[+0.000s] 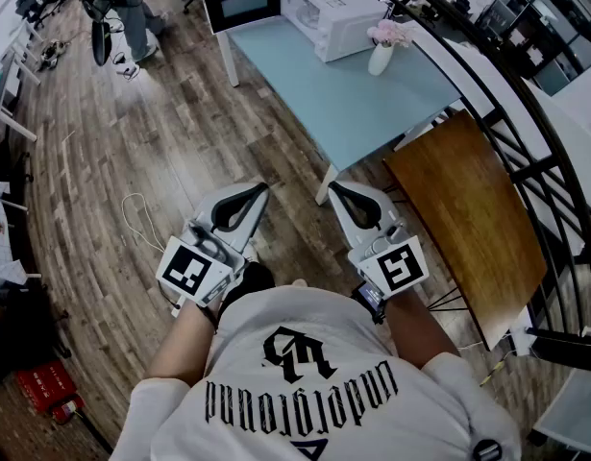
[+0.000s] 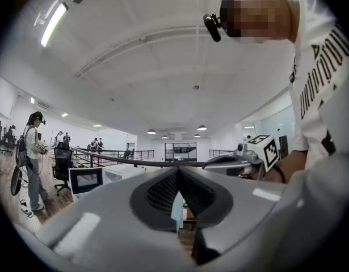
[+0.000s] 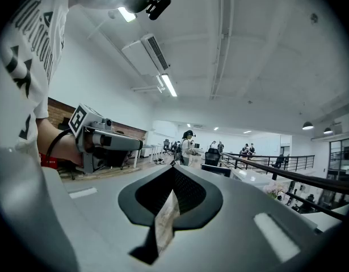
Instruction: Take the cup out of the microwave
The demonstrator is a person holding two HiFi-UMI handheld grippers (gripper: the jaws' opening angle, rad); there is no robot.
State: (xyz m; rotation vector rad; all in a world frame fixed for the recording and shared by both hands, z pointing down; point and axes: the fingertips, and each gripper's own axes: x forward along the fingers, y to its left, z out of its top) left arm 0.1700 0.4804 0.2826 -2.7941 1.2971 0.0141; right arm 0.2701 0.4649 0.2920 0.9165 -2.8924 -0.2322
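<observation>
The white microwave [image 1: 335,10] stands at the far end of a pale blue table [image 1: 357,94], its door [image 1: 243,4] swung open to the left. No cup shows in any view, and the microwave's inside is hidden from me. Both grippers hang level in front of my chest, well short of the table. My left gripper [image 1: 260,192] has its jaws shut with nothing between them. My right gripper [image 1: 335,188] is shut and empty as well. In the left gripper view the open door [image 2: 85,181] and the microwave [image 2: 116,173] lie beyond the closed tips [image 2: 179,169].
A white vase of pink flowers [image 1: 382,48] stands on the blue table near the microwave. A brown wooden table [image 1: 470,211] sits to my right beside a black railing [image 1: 526,152]. Wood floor [image 1: 132,152] stretches to the left, where a person [image 2: 32,152] stands by an office chair [image 2: 62,162].
</observation>
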